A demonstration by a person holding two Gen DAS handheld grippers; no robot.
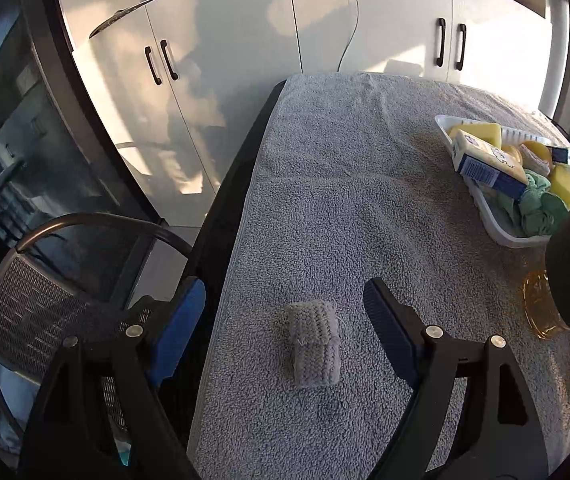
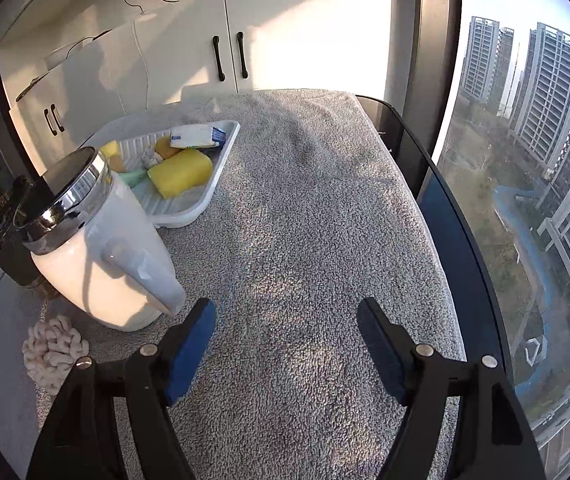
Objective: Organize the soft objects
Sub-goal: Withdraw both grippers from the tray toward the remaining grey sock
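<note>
A small grey knitted cloth point(image 1: 313, 342), folded, lies on the grey towel point(image 1: 325, 184) covering the table. My left gripper point(image 1: 285, 300) hangs open just above it, the cloth between and slightly below the blue pads, untouched. A white tray point(image 1: 485, 216) at the right holds yellow sponges, a blue-and-yellow pack and a green cloth. In the right wrist view the same tray point(image 2: 189, 208) sits far left with a yellow sponge point(image 2: 181, 172). My right gripper point(image 2: 287, 308) is open over bare towel, holding nothing. A cream chenille scrunchie point(image 2: 55, 350) lies at the lower left.
A white jug with a chrome lid point(image 2: 101, 248) stands left of the right gripper, a dark cup and amber glass point(image 1: 541, 308) beside it. White cabinets point(image 1: 213, 80) stand behind the table. A mesh chair point(image 1: 45, 304) is at the left, a window point(image 2: 533, 160) at the right.
</note>
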